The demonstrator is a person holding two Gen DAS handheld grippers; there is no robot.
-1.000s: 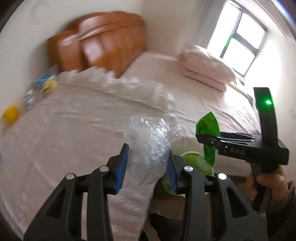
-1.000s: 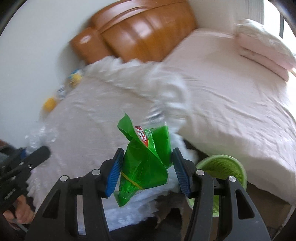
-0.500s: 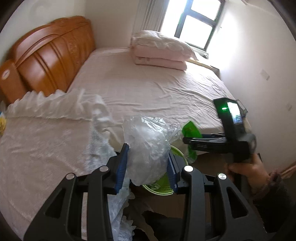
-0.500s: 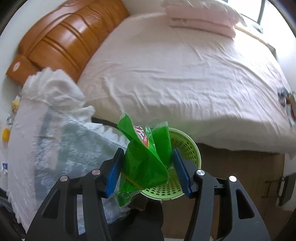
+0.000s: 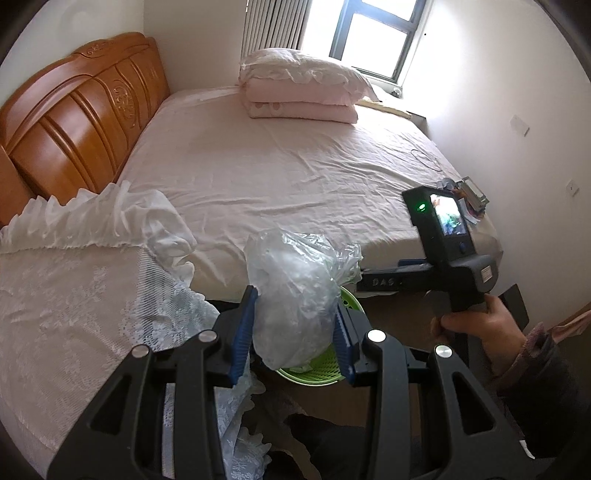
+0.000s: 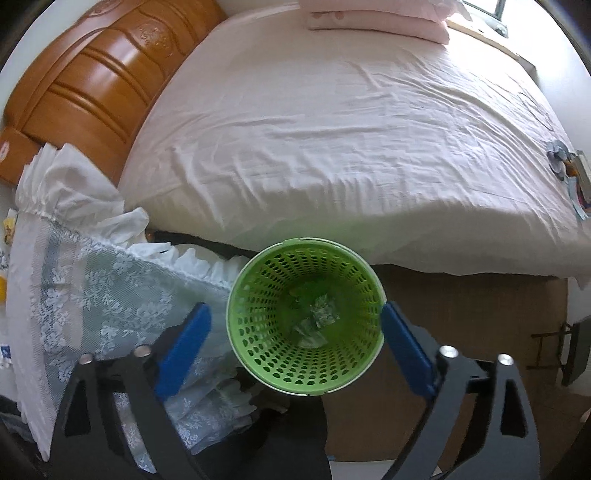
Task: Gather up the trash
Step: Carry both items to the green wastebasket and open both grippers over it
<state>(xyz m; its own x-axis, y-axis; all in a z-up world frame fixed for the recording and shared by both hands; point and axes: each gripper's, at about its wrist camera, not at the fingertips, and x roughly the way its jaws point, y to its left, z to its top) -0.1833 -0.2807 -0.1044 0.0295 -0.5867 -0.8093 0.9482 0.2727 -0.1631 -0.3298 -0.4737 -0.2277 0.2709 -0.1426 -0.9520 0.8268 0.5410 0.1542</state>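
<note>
Left hand-held gripper [image 5: 293, 328]: clamped on a crumpled clear plastic bag [image 5: 295, 291], blue pads pressing it from both sides. The bag bulges up above the fingers, and the rim of the green basket [image 5: 314, 373] shows just under it.

Right hand-held gripper [image 6: 295, 334]: jaws opening, wide apart, nothing between the pads. It points steeply down, right over the green perforated basket [image 6: 258, 339], whose mouth sits framed between the two blue pads [image 6: 183, 343]. Down in the basket lies some trash [image 6: 317, 317], greenish and shiny; too murky to tell exactly what it is.

In the left wrist view the right hand-held gripper [image 5: 380, 282] reaches in from the right with its screen lit and a green light on, gripped by the person's hand [image 5: 476, 325] in a dark sleeve. Its fingertips are hidden behind the bag.

The basket stands on the floor [image 6: 461, 314] against the side of the bed [image 6: 332, 129], next to a surface draped in white lace cloth [image 6: 92, 295]. The bed has a pink sheet, a wooden headboard [image 5: 74, 118], and folded pink bedding [image 5: 303, 92] stacked under the window [image 5: 376, 33]. Small clutter [image 6: 569, 166] sits on the bed's far right edge; I can't make out the items.
</note>
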